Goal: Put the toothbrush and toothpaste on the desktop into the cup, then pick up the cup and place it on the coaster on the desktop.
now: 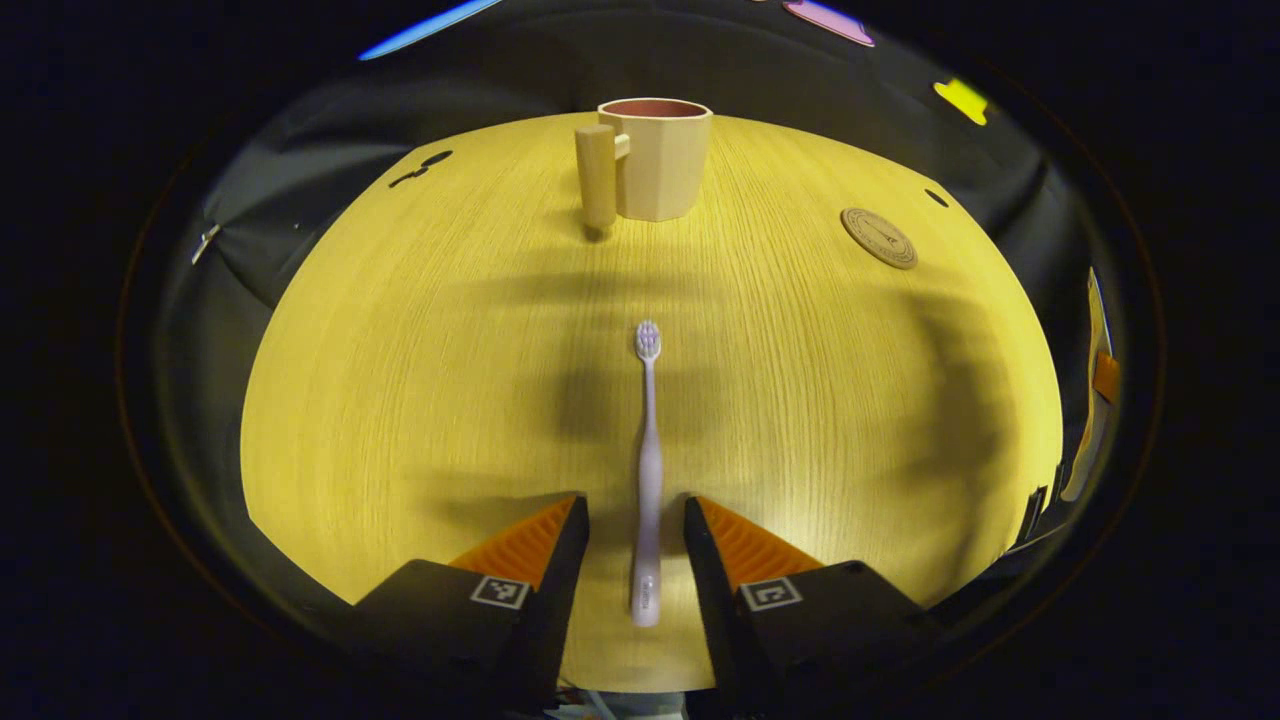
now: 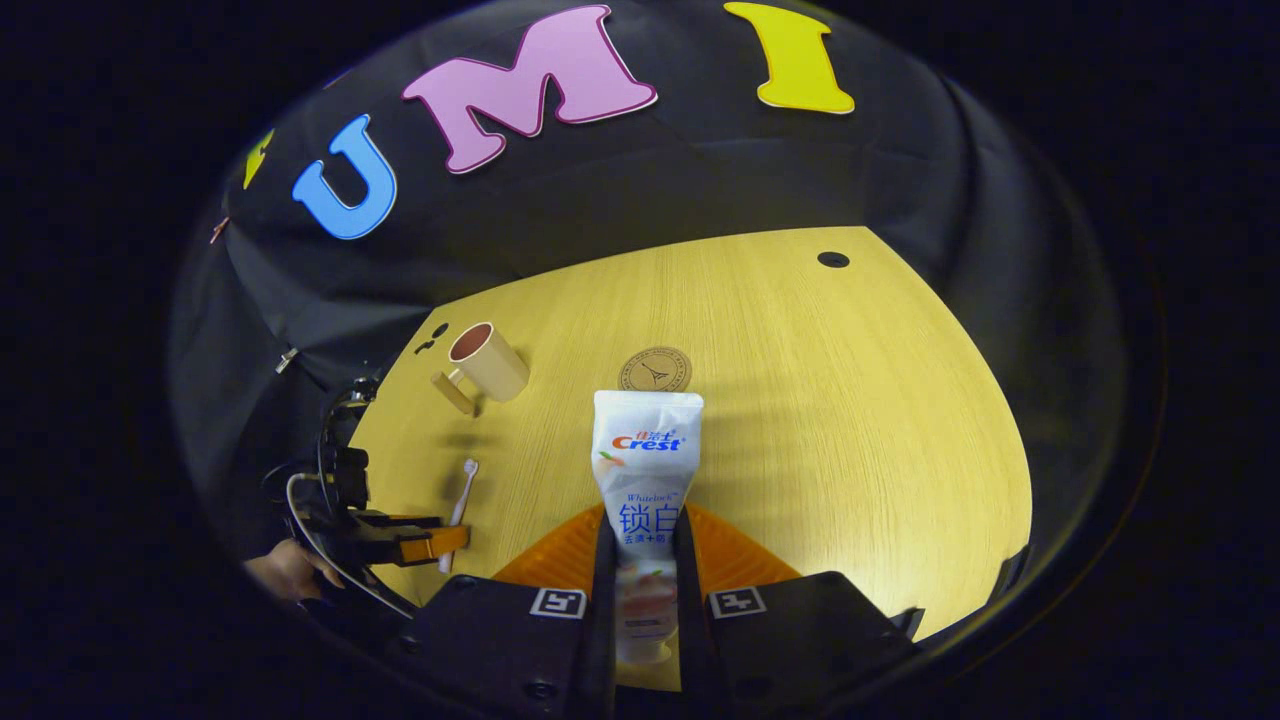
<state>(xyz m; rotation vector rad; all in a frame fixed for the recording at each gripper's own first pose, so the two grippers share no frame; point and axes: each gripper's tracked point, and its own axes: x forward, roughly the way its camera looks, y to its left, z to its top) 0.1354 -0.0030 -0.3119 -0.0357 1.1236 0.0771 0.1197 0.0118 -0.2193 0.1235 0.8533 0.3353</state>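
A pale toothbrush [image 1: 648,440] lies flat on the yellow wooden desktop [image 1: 400,400], bristles pointing away. My left gripper [image 1: 635,505] is open, one finger on each side of the handle, neither visibly pressing it. Farther back stands a beige cup [image 1: 660,160] with a block handle on its left, and a round brown coaster [image 1: 878,238] lies to the right. My right gripper [image 2: 645,520] is shut on a white toothpaste tube [image 2: 647,450], held above the desktop with its flat end forward. The right gripper view also has the cup [image 2: 490,362], coaster [image 2: 655,370], toothbrush [image 2: 460,500] and left gripper [image 2: 400,540].
A small dark hole [image 2: 832,259] marks the desktop's far right corner, and two dark marks [image 1: 422,168] lie at the far left. A hand [image 2: 285,570] holds the left gripper at the table's near left edge. Black cloth surrounds the table.
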